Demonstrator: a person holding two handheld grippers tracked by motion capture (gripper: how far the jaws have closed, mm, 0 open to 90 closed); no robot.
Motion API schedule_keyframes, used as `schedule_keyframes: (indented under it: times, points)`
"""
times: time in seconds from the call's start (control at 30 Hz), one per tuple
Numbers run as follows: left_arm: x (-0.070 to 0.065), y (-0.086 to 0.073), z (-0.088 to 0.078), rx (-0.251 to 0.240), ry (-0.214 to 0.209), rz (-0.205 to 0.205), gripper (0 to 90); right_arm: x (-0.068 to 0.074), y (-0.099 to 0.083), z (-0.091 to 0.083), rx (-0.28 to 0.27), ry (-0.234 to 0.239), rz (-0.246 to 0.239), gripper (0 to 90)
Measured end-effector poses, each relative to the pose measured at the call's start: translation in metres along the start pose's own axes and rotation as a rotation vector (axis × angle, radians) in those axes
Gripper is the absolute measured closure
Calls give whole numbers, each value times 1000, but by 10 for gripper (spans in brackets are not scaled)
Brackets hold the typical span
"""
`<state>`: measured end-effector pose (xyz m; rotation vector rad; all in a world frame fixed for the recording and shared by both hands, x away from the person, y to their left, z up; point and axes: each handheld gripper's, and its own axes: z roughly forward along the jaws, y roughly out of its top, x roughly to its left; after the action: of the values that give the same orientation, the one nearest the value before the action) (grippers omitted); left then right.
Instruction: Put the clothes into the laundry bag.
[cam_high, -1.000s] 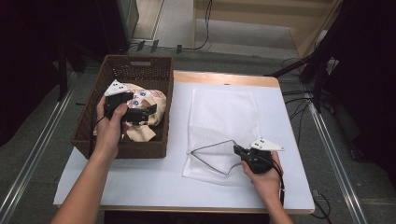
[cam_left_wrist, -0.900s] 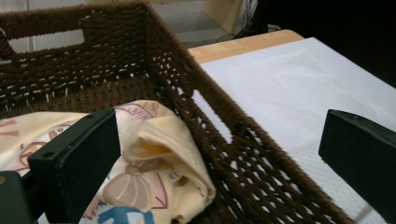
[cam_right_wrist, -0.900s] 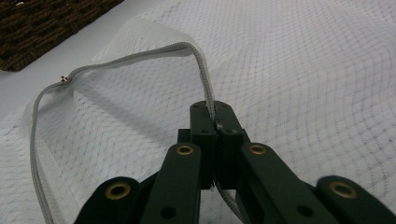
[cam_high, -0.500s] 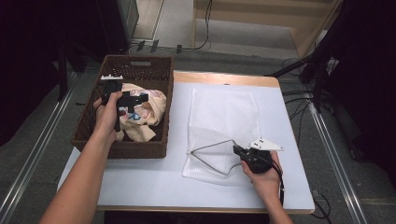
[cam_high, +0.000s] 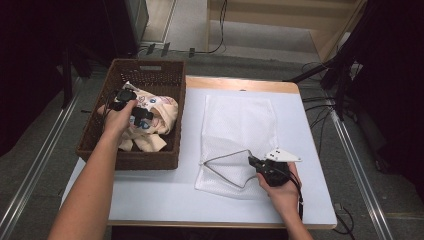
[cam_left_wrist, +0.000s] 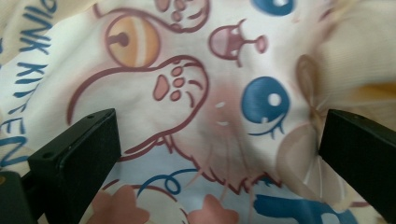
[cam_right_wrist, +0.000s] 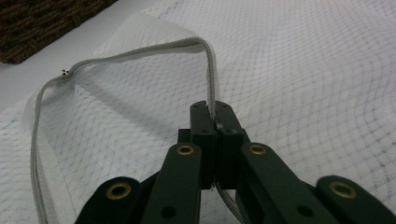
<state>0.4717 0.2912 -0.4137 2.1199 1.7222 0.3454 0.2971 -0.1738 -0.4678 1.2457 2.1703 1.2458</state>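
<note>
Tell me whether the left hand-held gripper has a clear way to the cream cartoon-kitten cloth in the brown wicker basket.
Probably yes. The left hand-held gripper hangs open right over the cream kitten-print cloth in the brown wicker basket, jaws spread either side of the print, nothing between them and the fabric.

left gripper (cam_left_wrist: 219, 140): two matt black block jaws with rounded edges, small screw holes in the top face of one
right gripper (cam_right_wrist: 215, 122): black slotted jaw blocks on dark green link bars, brass-ringed rivets at the pivots
right gripper top: pale grey three-cornered plate (cam_high: 283, 155) over a black body
right gripper cable: thin black lead (cam_high: 298, 196) trailing back past the wrist from the plate
left gripper body: black housing (cam_high: 131, 104), black cable beside it
arms: both forearms bare, no sleeves or gloves
</note>
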Motion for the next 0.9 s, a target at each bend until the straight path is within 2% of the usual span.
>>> schedule_keyframes:
  times: [0.03, 0.07, 0.13, 0.27, 0.33, 0.4, 0.43, 0.47, 0.53, 0.57, 0.6, 0.67, 0.7, 0.73, 0.8, 0.83, 0.87, 0.9]
  points:
    - [0, 0, 3, 11, -4, -4, 0, 0, 0, 0, 0, 0, 0, 900]
    - [-1, -1, 9, 32, 13, -2, 0, -1, 0, 0, 0, 0, 1, 900]
    - [-1, -2, 12, 37, 9, 7, 0, -1, 0, 0, 1, 0, 1, 900]
    - [-1, -6, 19, 69, -22, -3, 0, 0, 0, 1, 2, 3, -6, 900]
    - [-2, -6, 19, 68, -15, 5, 0, 0, 0, 1, 2, 4, -6, 900]
    - [-5, -5, 18, 80, -17, 9, 63, -1, 0, 1, 1, 3, -4, 900]
    - [-7, -3, 13, 97, -24, -24, 122, -1, 0, 1, 2, 1, -1, 900]
    - [-7, -3, 13, 97, -24, -24, 240, -1, 0, 1, 1, 1, -1, 900]
    - [-6, -1, 7, 93, -114, -63, 582, -1, 0, 0, 0, 1, -1, 900]
    - [-7, -1, 7, 92, -114, -49, 616, -1, 0, 0, 0, 1, -2, 900]
    - [-7, -1, 7, 92, -114, -49, 637, -1, 0, 0, 0, 1, -2, 900]
    - [-10, 0, 5, 105, -168, -35, 660, 0, 1, 0, 0, 2, -2, 900]
    - [-13, 0, 5, 114, -217, -16, 664, 0, 1, 0, -2, 1, -5, 900]
    - [-13, 0, 5, 114, -217, -16, 667, 0, 1, 0, -2, 1, -5, 900]
    - [-26, 1, 4, 117, -346, 21, 668, 0, 1, 1, -3, 1, -7, 900]
    - [-40, 2, -1, 85, -456, 71, 668, 0, 1, 2, -2, 1, -8, 900]
    - [-40, 2, -1, 85, -456, 71, 667, 0, 1, 2, -2, 1, -8, 900]
    - [-48, 3, -6, 82, -512, 121, 666, 1, 2, 3, 1, 2, -10, 900]
